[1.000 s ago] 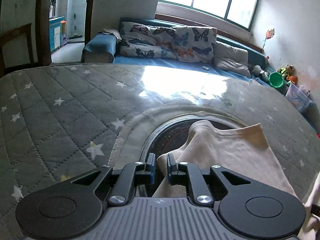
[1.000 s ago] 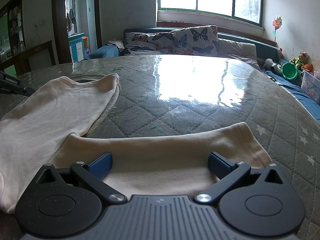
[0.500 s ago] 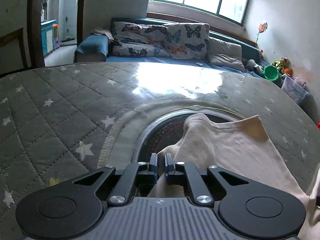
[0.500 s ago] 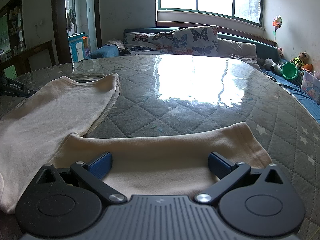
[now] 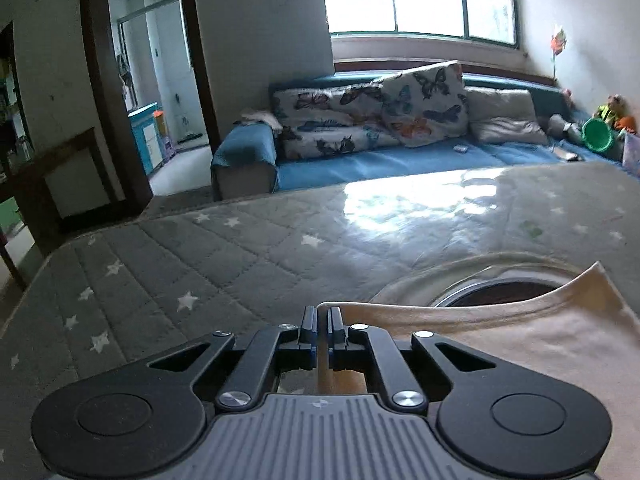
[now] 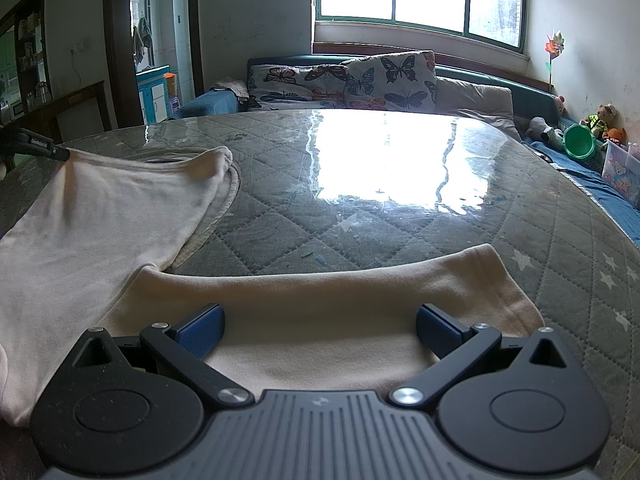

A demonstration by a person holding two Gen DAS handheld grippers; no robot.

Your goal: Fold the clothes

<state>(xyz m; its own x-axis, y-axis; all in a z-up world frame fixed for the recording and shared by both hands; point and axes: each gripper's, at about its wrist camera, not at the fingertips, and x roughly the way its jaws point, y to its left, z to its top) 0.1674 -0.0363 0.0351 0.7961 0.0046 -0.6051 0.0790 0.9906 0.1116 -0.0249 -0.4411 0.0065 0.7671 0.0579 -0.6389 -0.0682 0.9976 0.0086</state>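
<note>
A cream shirt (image 6: 100, 232) lies spread on the grey quilted table (image 6: 400, 216). Its sleeve (image 6: 340, 304) stretches across the near edge. In the right wrist view my right gripper (image 6: 320, 326) hovers open over that sleeve, blue pads wide apart and not pressing on cloth. My left gripper (image 5: 323, 318) is shut on the shirt's shoulder edge (image 5: 400, 312), beside the neck opening (image 5: 512, 290). From the right wrist view the left gripper (image 6: 64, 154) shows at far left, pulling the cloth taut into a raised peak.
A round metal-rimmed hole (image 5: 480, 284) in the table shows through the neck opening. Beyond the table stands a blue sofa (image 5: 400, 156) with butterfly cushions (image 6: 384, 80). A green bucket (image 6: 578, 144), toys and a clear box (image 6: 620, 172) sit at the right.
My left gripper has closed fully on the shirt edge, moved left and rolled, stretching the shoulder flat. The right gripper has stayed put.
</note>
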